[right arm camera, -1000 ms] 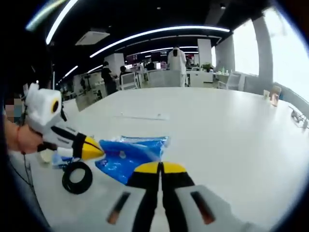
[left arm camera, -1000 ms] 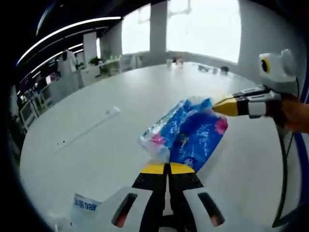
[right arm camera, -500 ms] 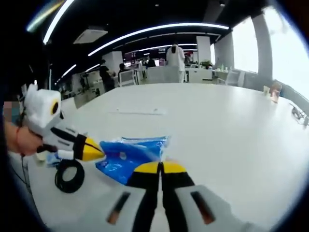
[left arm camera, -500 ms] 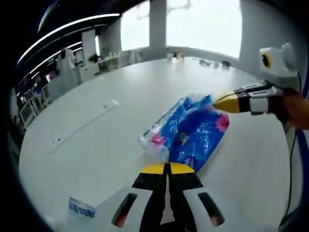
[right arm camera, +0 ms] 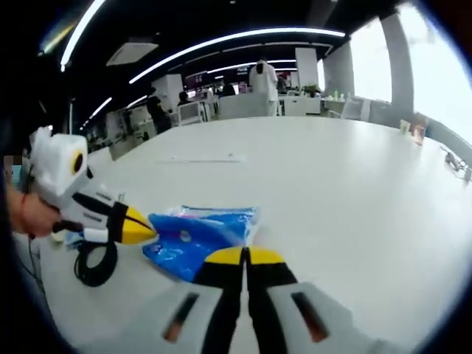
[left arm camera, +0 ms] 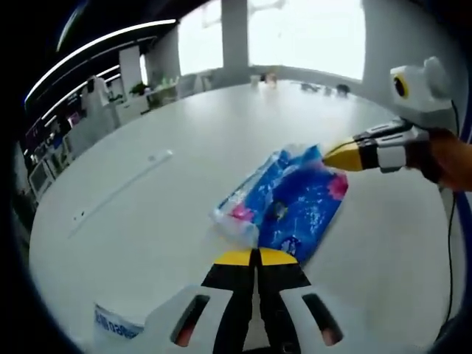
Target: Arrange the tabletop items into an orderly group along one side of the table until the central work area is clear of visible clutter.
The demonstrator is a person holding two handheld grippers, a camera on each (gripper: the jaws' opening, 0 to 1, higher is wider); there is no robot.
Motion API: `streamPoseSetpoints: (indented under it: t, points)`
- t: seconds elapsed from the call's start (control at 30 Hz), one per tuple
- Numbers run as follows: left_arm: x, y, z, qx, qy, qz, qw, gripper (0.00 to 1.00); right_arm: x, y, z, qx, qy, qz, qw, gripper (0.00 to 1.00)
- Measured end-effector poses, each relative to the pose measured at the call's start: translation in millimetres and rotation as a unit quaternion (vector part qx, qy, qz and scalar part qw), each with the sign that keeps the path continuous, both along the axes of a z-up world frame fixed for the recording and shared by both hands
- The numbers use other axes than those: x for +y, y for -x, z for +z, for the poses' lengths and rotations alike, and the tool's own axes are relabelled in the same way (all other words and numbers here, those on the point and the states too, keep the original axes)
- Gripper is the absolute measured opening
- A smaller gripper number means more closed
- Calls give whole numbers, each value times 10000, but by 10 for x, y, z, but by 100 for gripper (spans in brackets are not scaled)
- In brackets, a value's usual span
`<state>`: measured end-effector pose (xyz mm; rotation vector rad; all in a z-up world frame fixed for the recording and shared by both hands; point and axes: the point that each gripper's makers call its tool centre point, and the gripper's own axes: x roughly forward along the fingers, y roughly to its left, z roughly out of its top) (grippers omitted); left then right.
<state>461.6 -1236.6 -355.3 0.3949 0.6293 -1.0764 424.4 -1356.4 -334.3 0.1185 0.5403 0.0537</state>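
The table (left arm camera: 184, 140) is broad, white and glossy, set in an open office with ceiling light strips, bright windows at the upper right of the left gripper view, and desks and people far behind. A blue packet (left arm camera: 284, 203) lies mid-frame in the left gripper view, just above the left tongs (left arm camera: 256, 258), whose yellow tips are pressed together with nothing between them. The right tongs (left arm camera: 332, 157) come in from the right, held by a hand (left arm camera: 450, 158), their tip touching the packet's upper right edge. In the right gripper view the packet (right arm camera: 193, 240) sits at lower left, just above the right tongs' (right arm camera: 244, 256) closed, empty tips. A black cable coil (right arm camera: 92, 262) lies at the left by the table edge. A thin white strip (left arm camera: 114, 193) lies well apart at left. A white labelled item (left arm camera: 116, 324) sits at the lower-left edge. The far table is open.
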Motion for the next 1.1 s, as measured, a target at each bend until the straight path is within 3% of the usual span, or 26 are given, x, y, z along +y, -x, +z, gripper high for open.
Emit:
streamPoseSetpoints:
  t: [0.6,1.1]
  points:
    - [-28,17,-16,58,53,15,10000,0,-45,-7,-99,79,-52,-23,10000,0]
    - [-30,78,-49,127,92,71,9999,10,-76,23,-144,164,-83,-90,9998,13]
